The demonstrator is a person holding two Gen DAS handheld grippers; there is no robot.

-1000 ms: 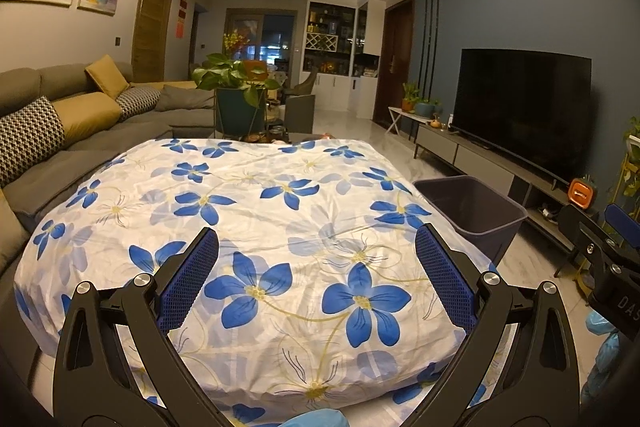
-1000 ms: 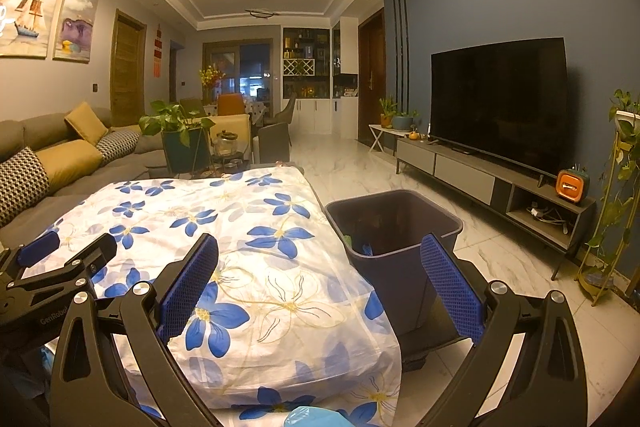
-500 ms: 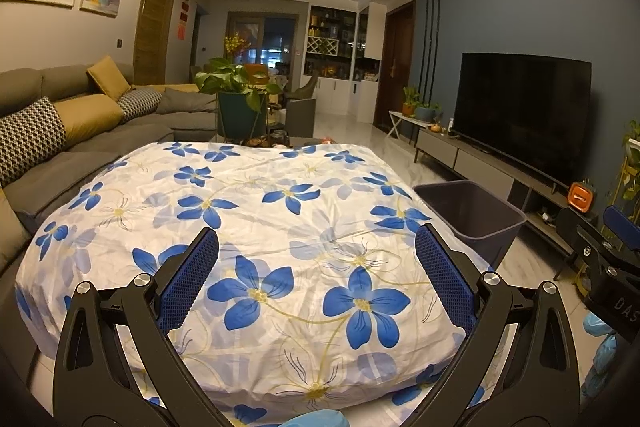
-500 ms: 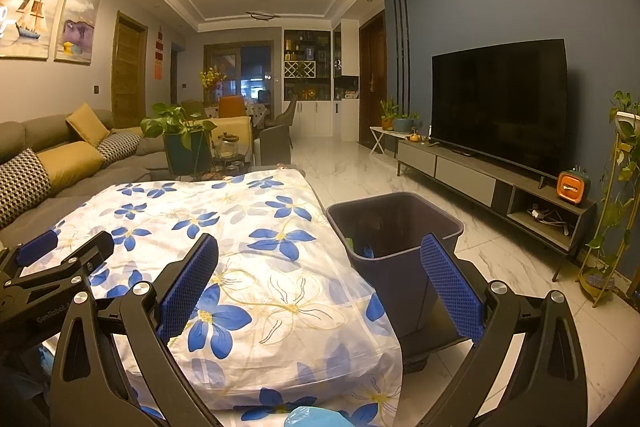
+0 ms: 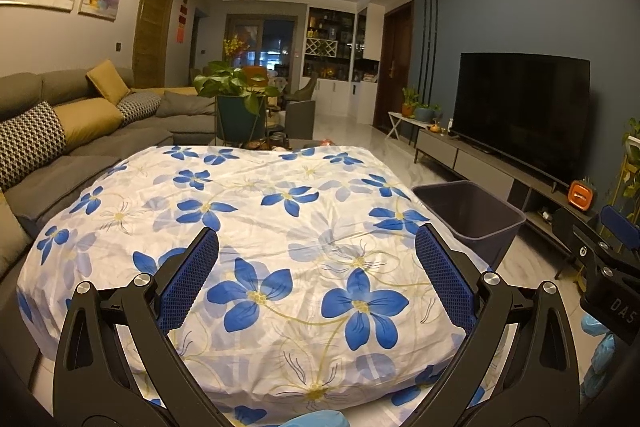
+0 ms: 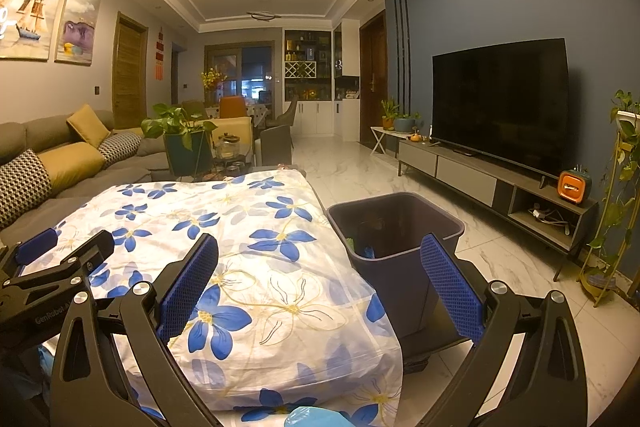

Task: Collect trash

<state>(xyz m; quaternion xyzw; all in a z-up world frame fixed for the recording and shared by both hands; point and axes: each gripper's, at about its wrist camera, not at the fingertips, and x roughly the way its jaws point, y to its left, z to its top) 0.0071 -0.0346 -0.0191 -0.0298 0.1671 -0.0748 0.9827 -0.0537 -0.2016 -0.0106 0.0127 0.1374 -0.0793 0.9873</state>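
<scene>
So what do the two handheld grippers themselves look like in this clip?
Both match: the left gripper and right gripper have black angular frames with silver pivot bolts and fingers faced with blue textured pads. White lettering is printed on each body, only partly legible. Blue gloves show at the bottom edge.

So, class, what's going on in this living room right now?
A person holds two tools over a table covered with a flowered cloth. The left tool and the right tool are both open and hold nothing. A dark bin stands beside the table, with some scraps already inside. No trash shows on the cloth.
</scene>
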